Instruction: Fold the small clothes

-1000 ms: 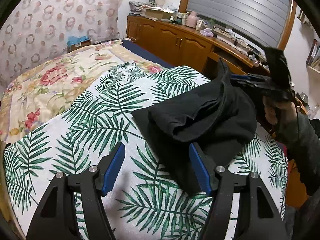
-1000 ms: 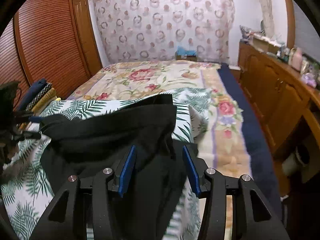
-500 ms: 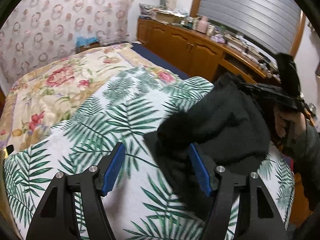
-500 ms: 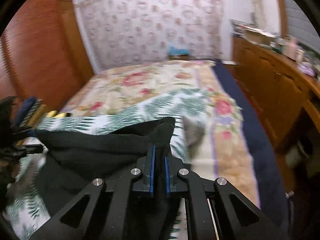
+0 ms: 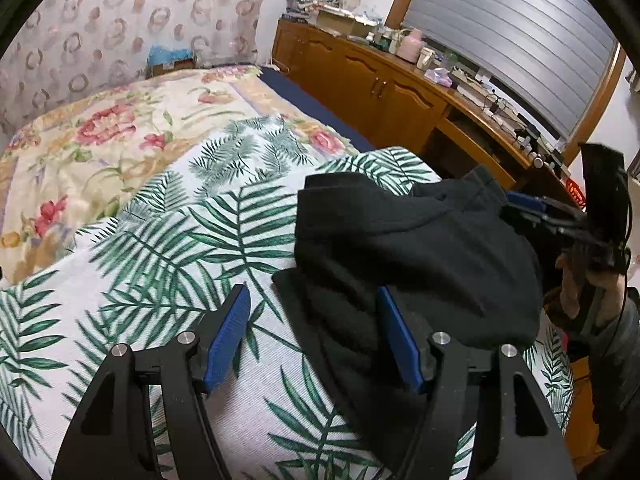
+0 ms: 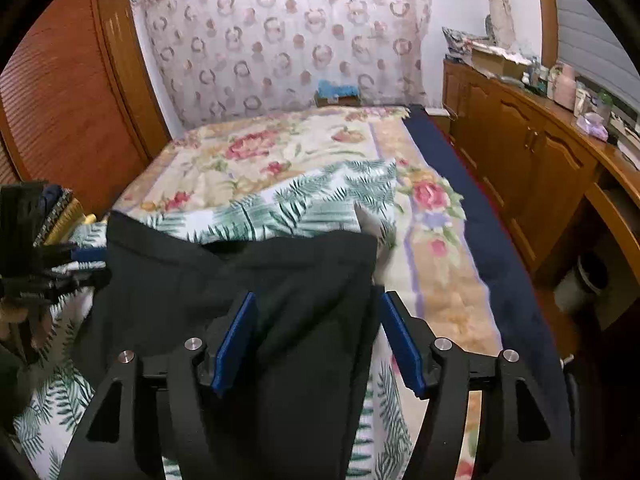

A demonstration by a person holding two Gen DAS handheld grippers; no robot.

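Right gripper point(image 6: 316, 336) now has its jaws apart, blue pads either side of the black garment point(image 6: 256, 304) with no grip on it; half a second ago they were pinched together on the cloth edge. So the carried flap has been let go and lies over the rest of the garment, which reads as one fold just laid down. Left gripper point(image 5: 314, 340) is spread as well, unchanged across the frames, its right pad at the garment's near edge and nothing clamped.

Garment point(image 5: 404, 248) sits doubled on the palm-leaf sheet point(image 5: 160, 264), at the near end of the bed over the floral bedspread point(image 5: 100, 128). Next is likely smoothing or a second fold.

Left view only: the layering, an upper thick fold over a flatter lower layer, plus the right gripper and the person's hand point(image 5: 588, 280) at the garment's far side. Right view only: the garment's far edge and corner, the folded stack of clothes point(image 6: 60, 212) by the wardrobe, and the left gripper at the left rim.
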